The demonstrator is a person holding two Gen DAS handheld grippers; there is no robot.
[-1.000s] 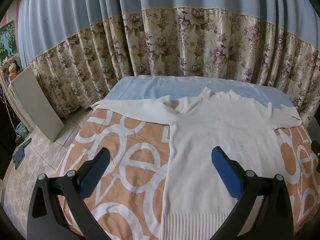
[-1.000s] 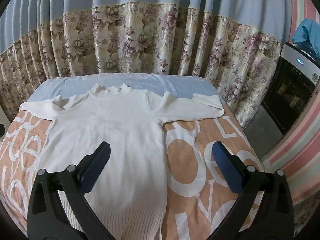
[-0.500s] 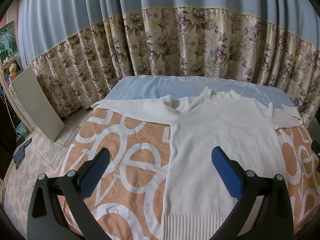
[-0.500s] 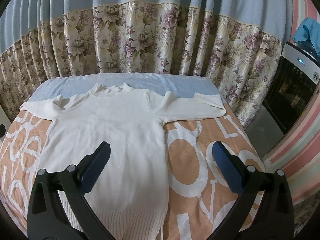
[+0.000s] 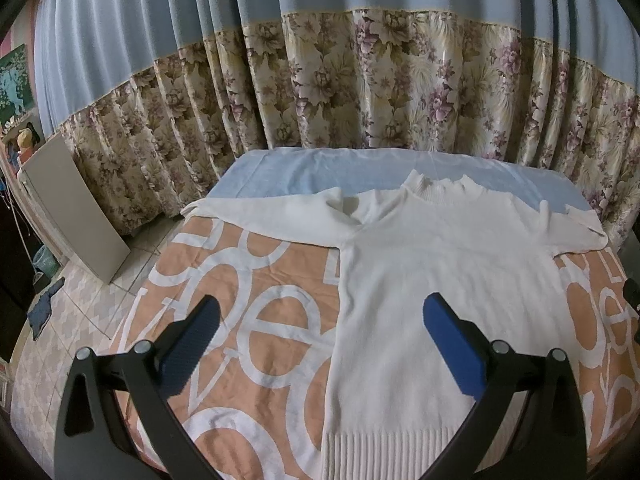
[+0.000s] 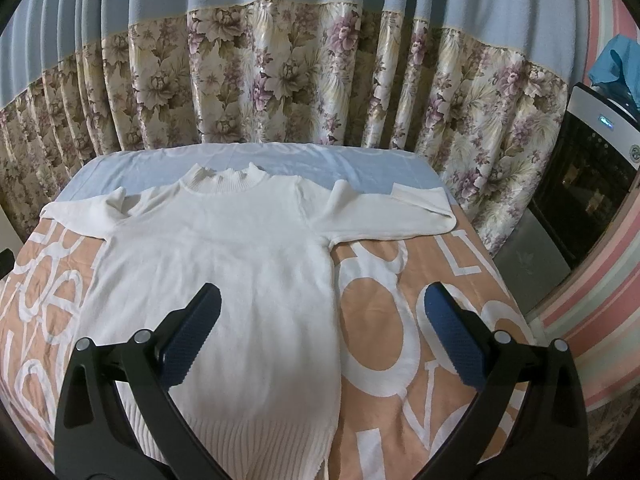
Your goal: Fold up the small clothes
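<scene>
Starting at my far left in the left wrist view, a pale board (image 5: 76,208) leans against the floral curtain (image 5: 360,80) out at about nine o'clock, standing on the tiled floor (image 5: 80,312). Next comes the bed, covered by an orange sheet (image 5: 256,280) printed with big white letters, with a light blue strip (image 5: 288,176) across its far end at twelve o'clock.

My left gripper (image 5: 320,332) hovers above the near part of the bed with its blue-padded fingers (image 5: 192,344) spread wide and nothing between them. The gap frames the left side edge of the white sweater (image 5: 440,264).

The sweater lies flat and face up, collar at twelve o'clock on the blue strip, ribbed hem toward me at six o'clock. Its left sleeve stretches out toward ten o'clock, and the right sleeve reaches toward two o'clock, with the cuff folded back on itself.

Moving over to the right wrist view, my right gripper (image 6: 322,328) also hangs above the bed, fingers (image 6: 452,340) fully apart and holding nothing. The sweater's (image 6: 224,264) right side edge runs up through the gap; the left finger is over the knit body, the right one over bare orange sheet (image 6: 400,320).

Farthest right, at about three o'clock, a dark appliance (image 6: 592,168) with a glass door stands beside a pink striped wall (image 6: 600,280), something blue (image 6: 616,64) resting on top of it.
</scene>
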